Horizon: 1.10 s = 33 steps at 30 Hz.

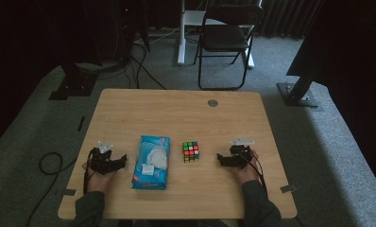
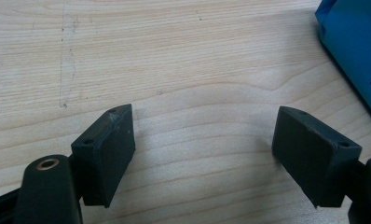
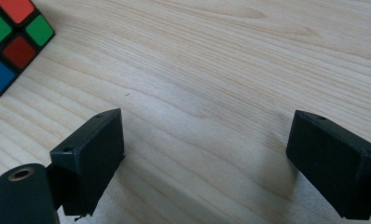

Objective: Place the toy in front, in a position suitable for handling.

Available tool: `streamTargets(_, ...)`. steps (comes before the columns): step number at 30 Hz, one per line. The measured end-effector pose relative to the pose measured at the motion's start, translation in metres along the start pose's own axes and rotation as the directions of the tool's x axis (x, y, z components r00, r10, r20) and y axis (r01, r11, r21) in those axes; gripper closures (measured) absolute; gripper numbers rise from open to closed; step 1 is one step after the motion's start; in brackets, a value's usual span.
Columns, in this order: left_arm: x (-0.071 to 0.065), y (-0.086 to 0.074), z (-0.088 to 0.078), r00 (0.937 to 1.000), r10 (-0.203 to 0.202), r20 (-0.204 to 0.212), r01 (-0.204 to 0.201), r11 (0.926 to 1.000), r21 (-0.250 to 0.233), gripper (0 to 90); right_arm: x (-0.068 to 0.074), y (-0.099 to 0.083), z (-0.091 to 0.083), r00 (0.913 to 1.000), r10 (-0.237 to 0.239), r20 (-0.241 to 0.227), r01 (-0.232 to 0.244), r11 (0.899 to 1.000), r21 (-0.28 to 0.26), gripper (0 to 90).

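Two hand-held grippers rest low on the tabletop (image 1: 176, 113), one at each side, both with jaws spread wide and nothing between them. Left hand-held gripper (image 1: 123, 160) points inward toward the blue tissue pack (image 1: 151, 162), which lies just beside its jaw tips, on the inner side; in the left gripper view the pack's blue corner (image 2: 356, 46) sits up and to the right of the right jaw, apart from it, bare wood between the jaws. Pack's long axis runs away from the person, so it lies crosswise to this gripper's reach. Next over, the Rubik's cube (image 1: 191, 152) stands just past the pack, apart from it, closer to the right hand-held gripper (image 1: 220, 158), whose tips point at it with a small gap left. In the right gripper view the cube (image 3: 13, 42) is up and to the left of the left jaw, off the line between the jaws. Judgement: left is nearer the pack, right nearer the cube; either needs a short inward slide plus a slight turn to centre its thing between the jaws.
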<state>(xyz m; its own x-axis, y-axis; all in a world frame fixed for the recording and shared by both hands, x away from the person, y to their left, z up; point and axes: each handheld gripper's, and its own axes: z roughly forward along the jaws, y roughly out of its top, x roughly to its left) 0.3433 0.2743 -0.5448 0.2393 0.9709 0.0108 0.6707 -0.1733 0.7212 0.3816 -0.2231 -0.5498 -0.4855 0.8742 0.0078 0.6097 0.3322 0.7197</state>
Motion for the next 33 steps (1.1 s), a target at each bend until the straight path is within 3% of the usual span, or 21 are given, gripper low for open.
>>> streamTargets(8,0.000,0.000,0.000,1.0000,0.000,0.000,0.000,1.0000,0.000,21.4,0.001,-0.001,-0.001,1.0000,-0.006,-0.003,0.006,1.000,-0.001,11.1)
streamTargets(18,0.000,0.000,0.000,1.0000,0.001,0.000,-0.001,1.0000,0.000,21.4,0.012,0.004,-0.004,0.9995,-0.024,-0.021,0.025,0.999,0.026,27.5)
streamTargets(22,0.000,0.000,-0.001,1.0000,0.003,0.003,-0.003,1.0000,0.001,21.4,0.014,0.006,-0.005,0.9983,-0.016,-0.055,0.018,1.000,0.025,32.8)
streamTargets(33,0.000,0.000,-0.001,1.0000,0.004,0.003,-0.004,1.0000,0.002,21.5,0.037,0.015,-0.013,0.9851,-0.098,-0.141,0.094,0.995,-0.034,32.0)
